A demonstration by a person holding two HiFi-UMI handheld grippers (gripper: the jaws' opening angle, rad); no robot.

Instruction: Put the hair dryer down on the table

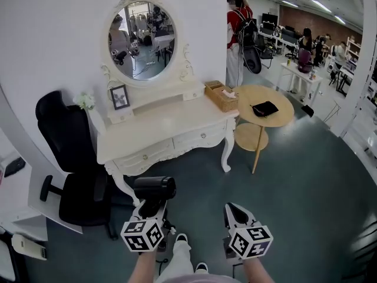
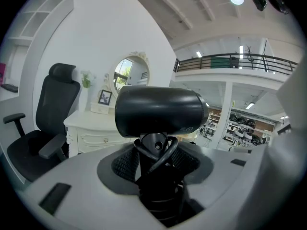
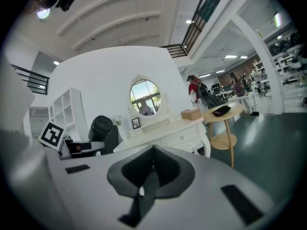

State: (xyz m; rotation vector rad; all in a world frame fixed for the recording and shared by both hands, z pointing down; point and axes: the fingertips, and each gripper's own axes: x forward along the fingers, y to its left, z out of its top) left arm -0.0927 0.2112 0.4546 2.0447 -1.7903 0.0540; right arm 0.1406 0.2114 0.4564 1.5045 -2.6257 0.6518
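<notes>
1. The left gripper [image 1: 151, 210] pinches the handle of a black, barrel-bodied hair dryer [image 1: 155, 188], with its jaws pressed against the handle from both sides (a cord loops round the handle just under the barrel).
2. The dryer is held up over the teal floor [image 1: 294, 175], on the near side of the white carved dressing table [image 1: 165, 128] and apart from it.
3. The right gripper [image 1: 237, 214], to the right, has its jaws pressed together with nothing between them.
4. A black office chair [image 1: 70, 140] stands left of the dressing table, and a round wooden side table [image 1: 280, 119] stands to its right.
</notes>
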